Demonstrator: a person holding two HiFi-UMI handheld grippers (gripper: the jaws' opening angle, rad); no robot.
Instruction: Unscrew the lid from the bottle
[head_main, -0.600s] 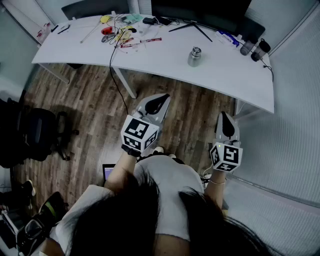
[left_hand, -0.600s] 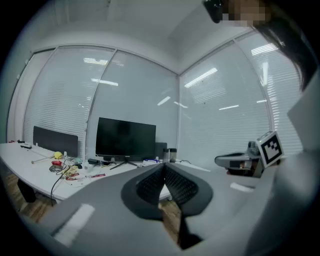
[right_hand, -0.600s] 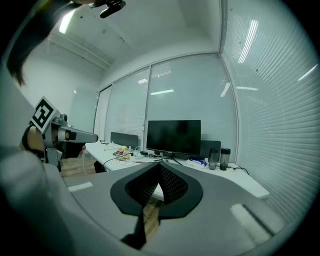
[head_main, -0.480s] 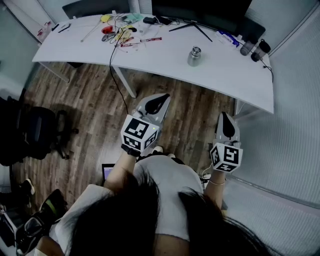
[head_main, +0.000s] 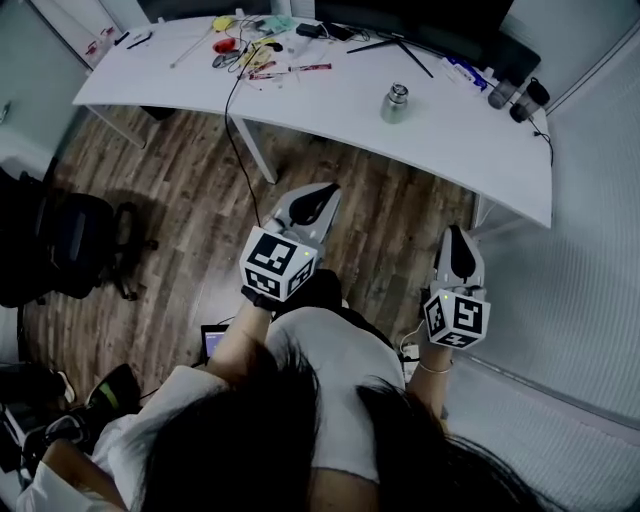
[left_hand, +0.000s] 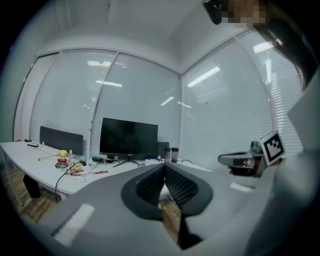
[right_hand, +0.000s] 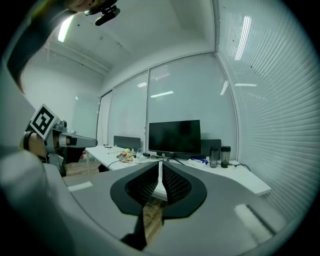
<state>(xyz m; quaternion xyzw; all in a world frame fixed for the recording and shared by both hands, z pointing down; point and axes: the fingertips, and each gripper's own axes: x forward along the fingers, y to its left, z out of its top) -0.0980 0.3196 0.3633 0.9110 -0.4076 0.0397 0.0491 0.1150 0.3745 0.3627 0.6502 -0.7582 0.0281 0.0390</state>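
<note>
A small metal bottle (head_main: 395, 103) with a lid stands upright on the white table (head_main: 330, 110), well ahead of both grippers. My left gripper (head_main: 318, 191) is held over the wooden floor, short of the table, its jaws shut with nothing between them. My right gripper (head_main: 457, 232) hangs further right, near the table's right end, also shut and empty. In the left gripper view the jaws (left_hand: 164, 167) meet at the tips and the right gripper (left_hand: 250, 159) shows at the right. In the right gripper view the jaws (right_hand: 160, 166) are closed; the bottle is hidden in both gripper views.
A dark monitor (head_main: 420, 20) stands at the table's back edge. Two dark tumblers (head_main: 515, 95) sit at the far right. Cables, tools and small coloured items (head_main: 245, 55) litter the left part. A black cable (head_main: 232, 130) drops to the floor. Black chairs (head_main: 60, 250) stand at left.
The view has shifted slightly: the table sits a little higher in the head view and both grippers have edged a little forward. Both stay shut.
</note>
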